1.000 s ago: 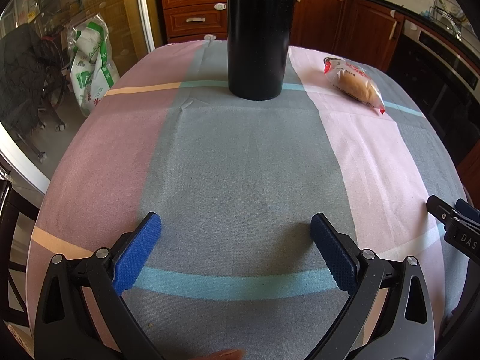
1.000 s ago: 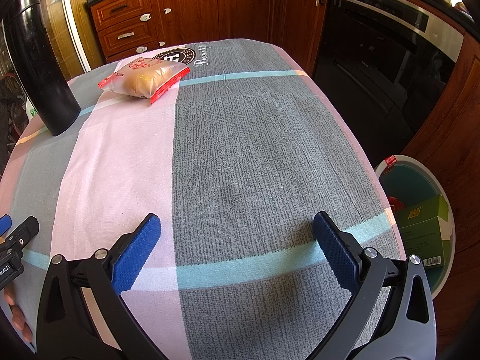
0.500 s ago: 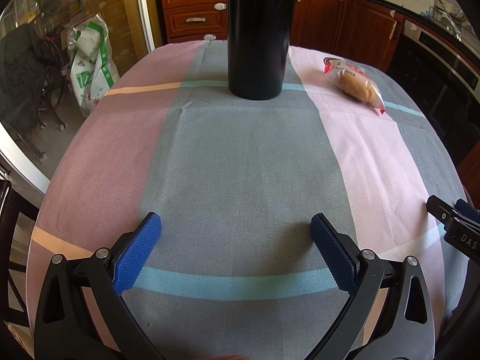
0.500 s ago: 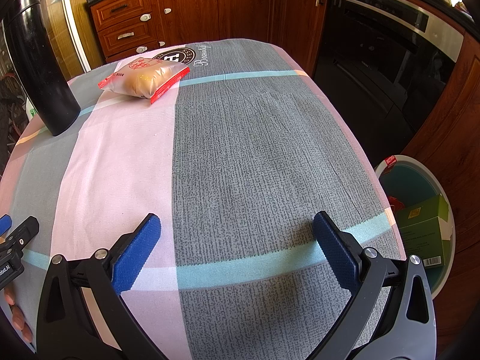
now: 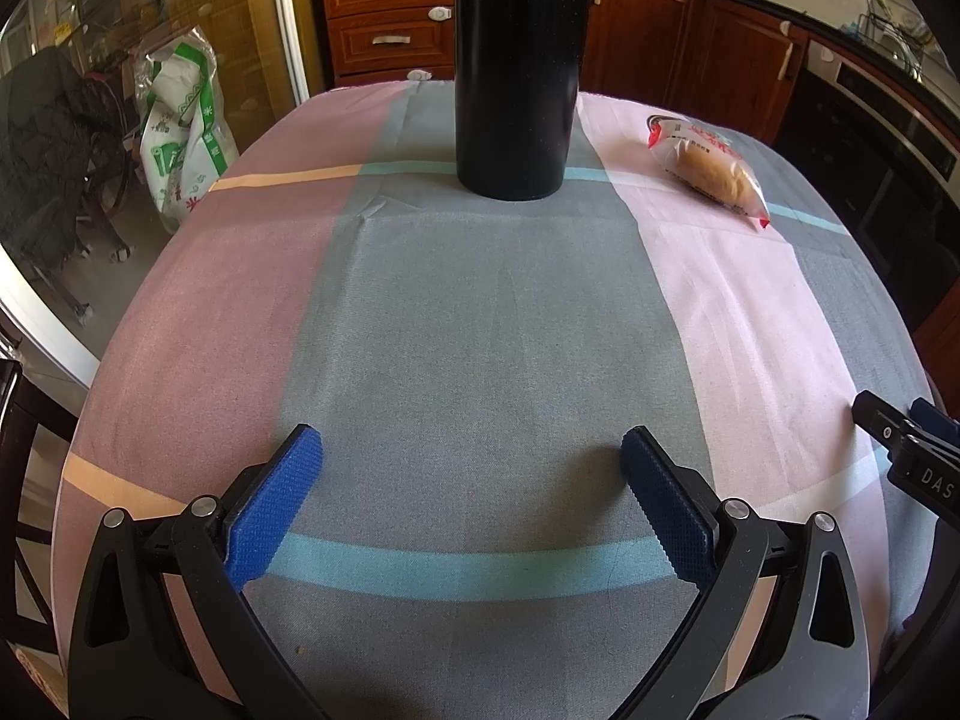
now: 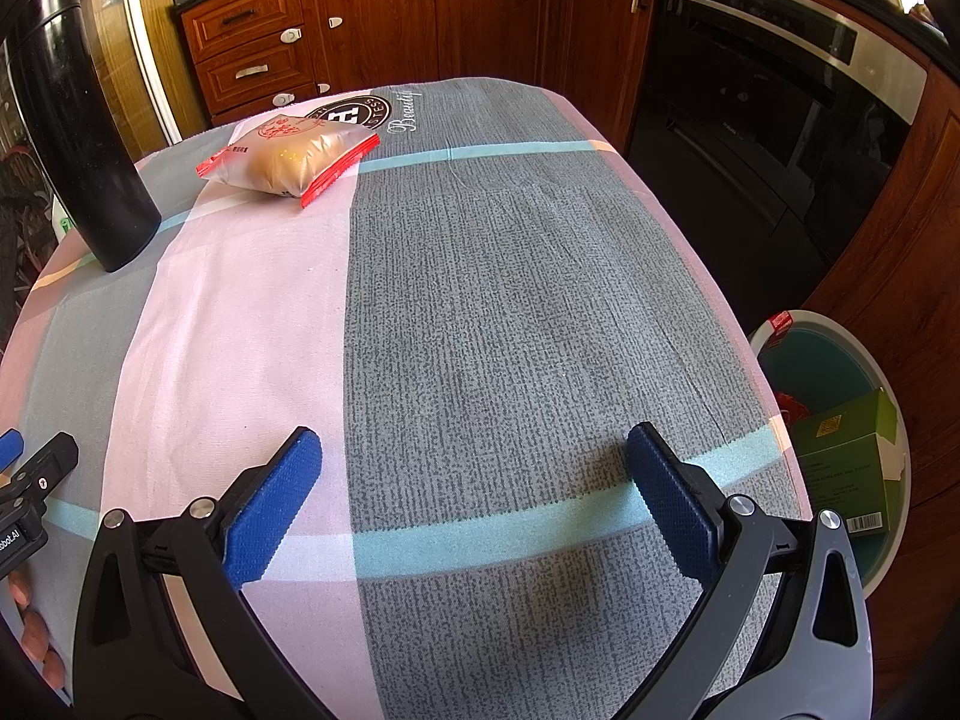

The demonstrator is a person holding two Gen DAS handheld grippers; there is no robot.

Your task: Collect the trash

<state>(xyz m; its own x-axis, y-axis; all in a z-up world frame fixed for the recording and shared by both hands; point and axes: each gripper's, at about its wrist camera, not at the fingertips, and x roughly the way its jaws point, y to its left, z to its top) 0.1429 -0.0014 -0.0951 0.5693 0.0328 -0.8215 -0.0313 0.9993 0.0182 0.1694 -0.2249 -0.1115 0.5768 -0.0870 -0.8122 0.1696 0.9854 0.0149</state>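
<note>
A sealed snack packet (image 5: 711, 171) with red edges and a bun inside lies at the far right of the table; in the right wrist view the same packet (image 6: 288, 157) lies far left. My left gripper (image 5: 471, 450) stands open low over the near part of the cloth, nothing between its fingers. My right gripper (image 6: 474, 450) is open too, empty, near the table's right front edge. On the floor to the right stands a round bin (image 6: 840, 336) holding a green box (image 6: 852, 456).
A tall black flask (image 5: 515, 66) stands upright at the far middle of the table (image 5: 480, 312), also at the left in the right wrist view (image 6: 78, 138). Wooden cabinets (image 6: 432, 18) and an oven (image 6: 774, 96) lie beyond. A white-and-green bag (image 5: 180, 132) sits on the floor left.
</note>
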